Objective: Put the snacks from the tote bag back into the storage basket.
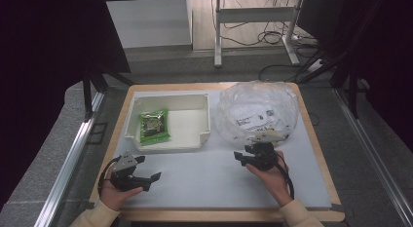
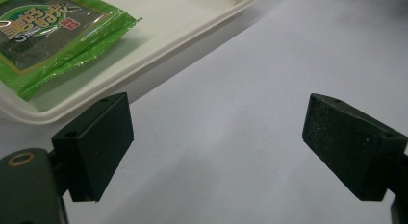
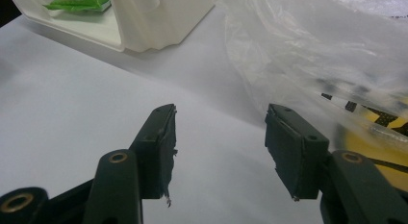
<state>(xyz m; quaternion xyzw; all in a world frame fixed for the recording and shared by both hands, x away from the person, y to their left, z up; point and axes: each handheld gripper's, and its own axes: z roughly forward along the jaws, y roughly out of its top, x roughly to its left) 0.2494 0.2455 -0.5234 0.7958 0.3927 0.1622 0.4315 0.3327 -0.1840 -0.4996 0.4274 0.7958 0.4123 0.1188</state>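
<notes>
A green snack packet (image 1: pixel 154 126) (image 2: pixel 45 34) lies inside a white tray (image 1: pixel 204 121) (image 2: pixel 159 43) at the back left of the table. A crumpled clear plastic bag (image 1: pixel 256 107) (image 3: pixel 308 51) with a printed label sits at the back right. My left gripper (image 1: pixel 147 172) (image 2: pixel 219 142) rests low near the front left, just in front of the tray, jaws wide open and empty. My right gripper (image 1: pixel 242 154) (image 3: pixel 221 147) hovers at the bag's near edge, jaws open with nothing between them. Through the bag's film something yellow (image 3: pixel 370 132) shows.
The white mat (image 1: pixel 219 180) covers a wooden board (image 1: pixel 214 216). The tray's front wall has a notched low corner (image 1: pixel 200 139) facing the right gripper. Metal rails (image 1: pixel 68 159) run along both sides, and a desk frame with cables (image 1: pixel 272 32) stands beyond.
</notes>
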